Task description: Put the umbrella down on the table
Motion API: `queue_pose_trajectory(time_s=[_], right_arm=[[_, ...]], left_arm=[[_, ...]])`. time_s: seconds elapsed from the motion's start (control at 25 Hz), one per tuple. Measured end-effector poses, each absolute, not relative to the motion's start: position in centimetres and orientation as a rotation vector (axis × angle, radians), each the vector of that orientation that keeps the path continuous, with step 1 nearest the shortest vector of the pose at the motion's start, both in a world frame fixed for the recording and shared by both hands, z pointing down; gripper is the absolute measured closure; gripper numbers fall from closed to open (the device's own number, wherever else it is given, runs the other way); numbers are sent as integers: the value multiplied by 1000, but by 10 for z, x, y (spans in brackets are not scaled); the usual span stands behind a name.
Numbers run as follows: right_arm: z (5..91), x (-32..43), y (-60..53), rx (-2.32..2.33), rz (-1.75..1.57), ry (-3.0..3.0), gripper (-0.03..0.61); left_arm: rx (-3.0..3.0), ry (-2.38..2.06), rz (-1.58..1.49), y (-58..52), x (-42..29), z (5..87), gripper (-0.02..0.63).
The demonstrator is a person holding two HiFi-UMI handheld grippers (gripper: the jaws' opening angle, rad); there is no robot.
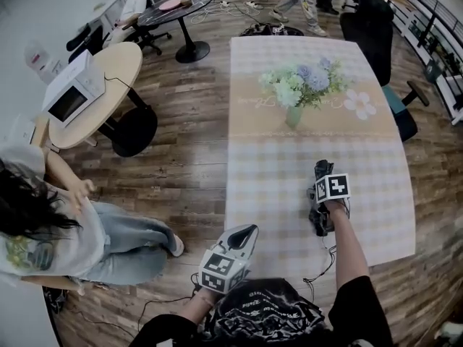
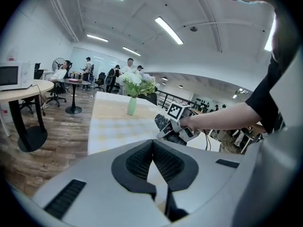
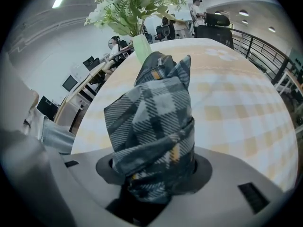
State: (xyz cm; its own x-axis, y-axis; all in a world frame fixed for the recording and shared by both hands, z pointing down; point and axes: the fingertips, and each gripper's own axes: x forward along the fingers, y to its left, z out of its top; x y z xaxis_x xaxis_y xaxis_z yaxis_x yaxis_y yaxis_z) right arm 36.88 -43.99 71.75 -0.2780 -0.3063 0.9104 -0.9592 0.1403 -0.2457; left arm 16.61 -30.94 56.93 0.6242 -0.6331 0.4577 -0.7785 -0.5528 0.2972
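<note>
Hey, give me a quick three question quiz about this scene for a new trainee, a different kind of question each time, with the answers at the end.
1. What pattern covers the folded umbrella between the jaws of the right gripper?
2. True or false: the left gripper is shut with nothing between its jaws.
3. The vase of flowers stands on: A the checked table, B a shelf, C a windowsill.
Key: 1 plaid; 2 true; 3 A.
</note>
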Motion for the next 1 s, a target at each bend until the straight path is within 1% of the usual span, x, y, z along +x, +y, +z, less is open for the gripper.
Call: queue_pose_trajectory(time_s=[0.36, 0.48, 0.56, 0.64, 0.88, 1.0], right_arm=[[718, 356, -437, 1246, 1096, -1716, 282], [715, 354, -436, 1248, 1114, -1743, 266], [710, 351, -435, 1251, 1130, -1774, 220], [703, 350, -435, 1268, 1128, -1806, 199], [659, 350, -432, 1363, 1116, -1941, 190], [622, 349, -426, 1422, 1015, -2039, 192]], left_arm=[[2372, -1126, 404, -310, 161, 573, 594], [2370, -1127, 403, -309, 159, 572, 594], [2366, -1127, 402, -307, 156, 572, 594], [2362, -1129, 401, -307, 153, 573, 594], [2372, -1116, 377, -306, 149, 570, 595], [2384, -1097, 356, -306, 149, 564, 594]])
